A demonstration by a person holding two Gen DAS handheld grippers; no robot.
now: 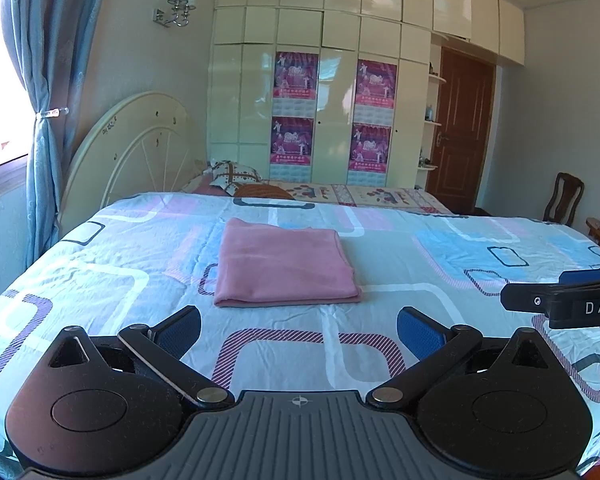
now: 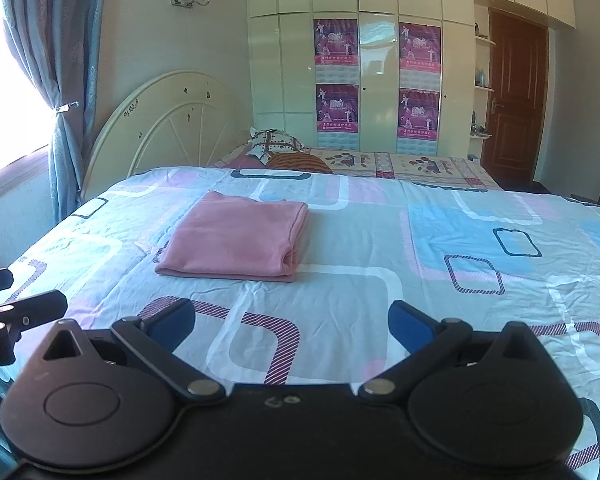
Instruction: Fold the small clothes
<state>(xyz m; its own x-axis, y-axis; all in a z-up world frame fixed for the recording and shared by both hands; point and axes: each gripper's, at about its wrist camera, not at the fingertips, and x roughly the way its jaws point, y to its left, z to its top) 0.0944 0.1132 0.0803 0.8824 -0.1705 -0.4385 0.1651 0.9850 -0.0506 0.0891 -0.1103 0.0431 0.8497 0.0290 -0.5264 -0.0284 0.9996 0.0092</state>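
**Pink cloth folded, both tools empty**

Left wrist view: your left tool (image 1: pixel 299 330) hangs with fingers apart, holding nothing, near the folded cloth (image 1: pixel 286 264) on the bed (image 1: pixel 100 280). Right wrist view: your right tool (image 2: pixel 292 320) is likewise spread and empty. Reaching in again could snag the cloth's layered right edge and undo the fold.

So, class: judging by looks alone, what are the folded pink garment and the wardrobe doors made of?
Pink garment: seemingly soft matte knit or fleece; its folded edge rolls thick, without shine. Wardrobe doors: hard cream gloss panels, probably lacquer or laminate; they mirror window light.
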